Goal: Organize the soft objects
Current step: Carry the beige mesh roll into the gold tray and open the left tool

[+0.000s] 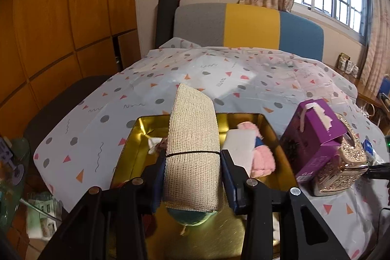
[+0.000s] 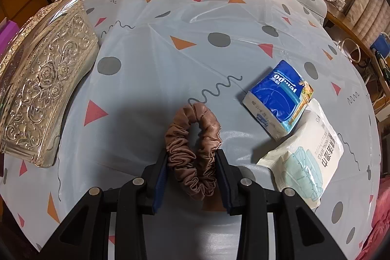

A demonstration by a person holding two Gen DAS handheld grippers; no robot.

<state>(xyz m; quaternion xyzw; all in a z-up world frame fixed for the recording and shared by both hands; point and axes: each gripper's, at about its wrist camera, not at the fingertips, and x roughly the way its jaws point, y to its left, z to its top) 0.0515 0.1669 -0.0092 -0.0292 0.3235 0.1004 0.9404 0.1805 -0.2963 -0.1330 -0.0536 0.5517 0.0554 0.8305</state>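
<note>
In the left wrist view my left gripper (image 1: 193, 154) is shut on a beige mesh roll (image 1: 192, 123) tied with a thin black band. The roll hangs over an open gold tin (image 1: 136, 128) on the patterned tablecloth. Inside the tin lie a pink plush item (image 1: 262, 160), a white pad (image 1: 237, 146) and a teal soft item (image 1: 190, 217) under the roll. In the right wrist view my right gripper (image 2: 192, 154) points steeply down, shut on a brown satin scrunchie (image 2: 185, 160) that rests on the tablecloth (image 2: 170, 60).
A purple carton (image 1: 314, 135) and an ornate gold tissue box (image 1: 346, 167) stand right of the tin; that tissue box (image 2: 41, 79) is left of the scrunchie. A blue tissue pack (image 2: 280, 99) and a white wipes pack (image 2: 309, 155) lie to its right. Wooden cabinets stand far left.
</note>
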